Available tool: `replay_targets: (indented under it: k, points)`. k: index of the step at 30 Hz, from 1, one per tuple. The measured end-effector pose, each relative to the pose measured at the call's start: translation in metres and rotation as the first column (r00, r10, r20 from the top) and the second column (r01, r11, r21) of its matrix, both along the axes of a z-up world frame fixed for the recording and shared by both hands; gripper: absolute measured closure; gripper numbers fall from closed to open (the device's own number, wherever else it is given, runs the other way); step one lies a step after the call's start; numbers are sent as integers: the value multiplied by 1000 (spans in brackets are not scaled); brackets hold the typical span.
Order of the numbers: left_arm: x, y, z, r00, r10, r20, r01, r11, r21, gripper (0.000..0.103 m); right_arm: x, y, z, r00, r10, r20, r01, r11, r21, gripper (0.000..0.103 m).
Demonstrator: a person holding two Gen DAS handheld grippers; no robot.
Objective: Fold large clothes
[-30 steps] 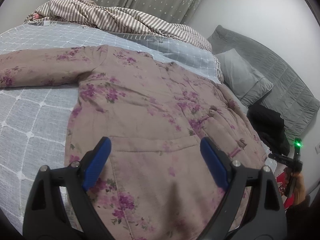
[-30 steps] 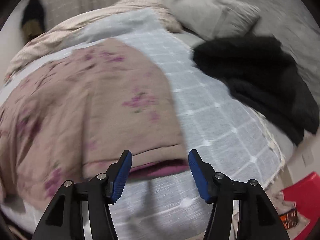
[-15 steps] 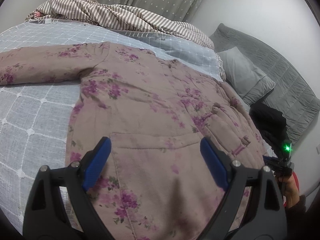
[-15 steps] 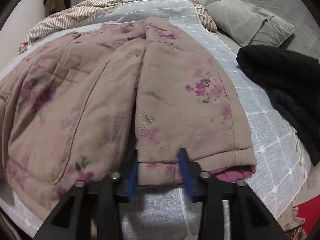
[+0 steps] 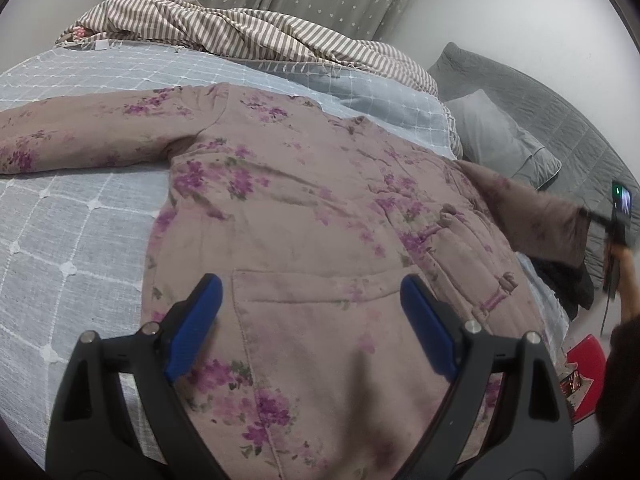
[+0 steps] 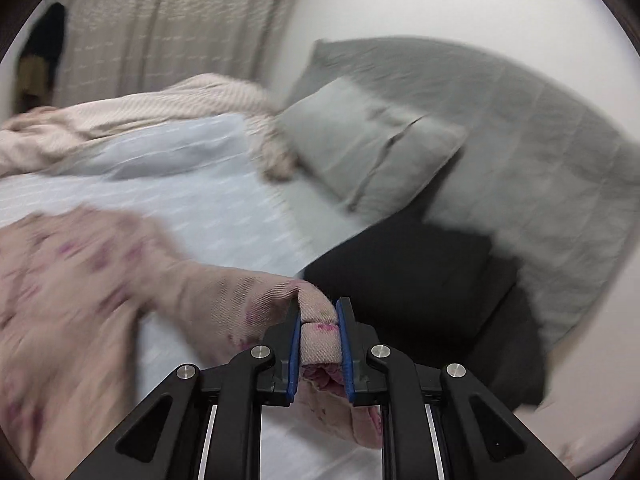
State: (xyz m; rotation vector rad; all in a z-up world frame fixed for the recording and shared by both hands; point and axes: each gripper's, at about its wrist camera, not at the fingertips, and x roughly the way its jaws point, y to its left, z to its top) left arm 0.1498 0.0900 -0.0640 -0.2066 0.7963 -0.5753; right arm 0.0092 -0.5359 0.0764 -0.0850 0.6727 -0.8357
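A large pink floral padded coat (image 5: 304, 216) lies spread on the pale blue checked bed cover (image 5: 68, 216), one sleeve (image 5: 80, 136) stretched out to the left. My left gripper (image 5: 310, 292) hovers open over the coat's lower front by a pocket, with nothing between its blue pads. My right gripper (image 6: 319, 312) is shut on the cuff of the other sleeve (image 6: 224, 300) and holds it lifted off the bed. In the left wrist view that raised sleeve (image 5: 532, 216) hangs at the right, up to the right gripper's body (image 5: 620, 216).
A striped quilt (image 5: 248, 36) is bunched at the bed's far side. A grey pillow (image 6: 372, 140) leans on a grey quilted headboard (image 6: 540, 128). A black garment (image 6: 424, 292) lies on the bed to the right. A red object (image 5: 588, 364) sits on the floor.
My right gripper closed on the sleeve cuff and lifted it up off the bed; its view swung up towards the pillow. The left gripper stayed in place, open.
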Motion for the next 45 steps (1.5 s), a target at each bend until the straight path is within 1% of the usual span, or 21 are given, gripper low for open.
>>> replay_targets:
  k: [3, 6, 9, 11, 17, 22, 24, 25, 26, 27, 28, 29, 30, 31, 33, 36, 38, 39, 40, 42, 45]
  points:
    - [2, -2, -2, 1000, 2, 2, -2, 1000, 19, 12, 38, -49, 15, 993, -118, -31, 114, 988, -102, 87]
    - [3, -2, -4, 1000, 0, 0, 0, 1000, 22, 12, 67, -95, 17, 975, -213, -67, 201, 966, -160, 88]
    - [5, -3, -9, 1000, 3, -13, -2, 999, 33, 12, 100, -145, 4, 941, -311, -135, 279, 937, -210, 88]
    - [6, -4, -12, 1000, 0, -24, 1, 999, 42, 12, 118, -162, -9, 916, -355, -186, 301, 916, -267, 88]
    - [4, -7, -17, 999, -18, -39, 21, 996, 83, 12, 158, -209, -65, 814, -471, -339, 297, 840, -454, 88]
    - [3, -9, -18, 999, -20, -41, 24, 992, 121, 13, 178, -242, -129, 672, -554, -491, 237, 789, -567, 85]
    - [1, -10, -14, 999, -22, -23, 25, 991, 135, 12, 179, -243, -150, 630, -580, -517, 205, 766, -610, 81]
    - [0, -10, -11, 1000, -24, -15, 26, 990, 138, 12, 179, -242, -151, 629, -580, -517, 210, 767, -606, 77]
    - [-1, -10, -8, 1000, -25, -7, 26, 989, 144, 12, 176, -240, -146, 649, -576, -498, 236, 774, -588, 75]
    - [-2, -10, -6, 1000, -26, -1, 26, 989, 148, 12, 172, -238, -134, 679, -567, -467, 270, 784, -559, 68]
    - [-2, -10, -4, 1000, -28, 0, 28, 988, 150, 12, 167, -233, -120, 710, -556, -431, 304, 795, -525, 55]
    - [-1, -10, -1, 999, -32, -1, 32, 987, 158, 12, 160, -229, -101, 756, -530, -384, 337, 818, -466, 46]
    - [0, -11, 1, 1000, -31, -5, 32, 985, 169, 12, 151, -221, -82, 800, -499, -333, 353, 840, -411, 31]
    - [1, -10, 4, 1000, -25, -14, 27, 983, 182, 12, 144, -212, -67, 835, -468, -290, 352, 859, -373, 26]
    - [3, -8, 8, 999, -21, -25, 25, 984, 175, 12, 124, -191, -32, 902, -386, -193, 327, 904, -276, 26]
    - [13, -1, 6, 992, 1, -126, 22, 983, 182, 12, 93, -156, -3, 965, -239, -106, 230, 969, -87, 25]
    - [15, 5, 3, 982, 10, -187, 25, 983, 182, 12, 72, -128, 6, 990, -128, -55, 132, 989, 68, 24]
    - [14, 9, 1, 976, 7, -218, 33, 984, 177, 12, 59, -109, 7, 999, -44, -25, 48, 984, 169, 24]
    - [12, 12, 1, 971, 6, -237, 36, 985, 171, 12, 51, -95, 5, 1000, 3, -7, -1, 975, 220, 24]
    - [5, 22, 2, 962, -2, -274, 39, 990, 132, 12, 32, -59, -4, 991, 129, 21, -128, 933, 335, 24]
    - [-3, 37, 2, 946, -12, -325, 41, 996, 83, 12, 13, -12, -22, 964, 266, 30, -253, 871, 421, 24]
